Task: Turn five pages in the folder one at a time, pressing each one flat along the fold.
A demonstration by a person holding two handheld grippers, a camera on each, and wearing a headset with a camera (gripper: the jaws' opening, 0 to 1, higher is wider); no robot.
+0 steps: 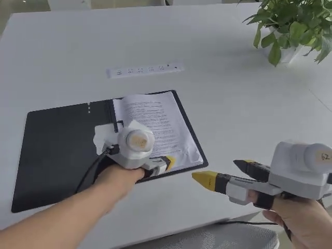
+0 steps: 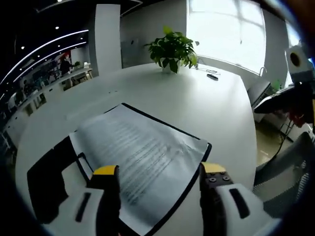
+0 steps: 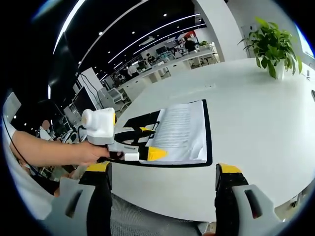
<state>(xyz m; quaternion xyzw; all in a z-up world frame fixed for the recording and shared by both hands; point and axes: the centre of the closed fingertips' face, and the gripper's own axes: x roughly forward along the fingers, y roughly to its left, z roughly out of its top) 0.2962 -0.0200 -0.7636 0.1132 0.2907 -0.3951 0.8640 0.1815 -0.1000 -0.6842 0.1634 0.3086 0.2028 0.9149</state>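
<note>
A black folder (image 1: 57, 150) lies open on the white table, its left cover bare and a stack of printed pages (image 1: 155, 122) on its right half. My left gripper (image 1: 166, 163) hovers open over the pages' near right corner. In the left gripper view the pages (image 2: 142, 152) lie between and beyond my left gripper's (image 2: 160, 172) spread jaws. My right gripper (image 1: 224, 172) is open off the table's near edge, right of the folder, holding nothing. The right gripper (image 3: 162, 169) view looks at the folder's pages (image 3: 182, 130) and the left gripper (image 3: 150, 142).
A white power strip (image 1: 145, 70) lies beyond the folder. A potted plant (image 1: 293, 26) stands at the far right corner. A grey chair (image 1: 218, 236) sits under the near table edge. Desks and people fill the room behind.
</note>
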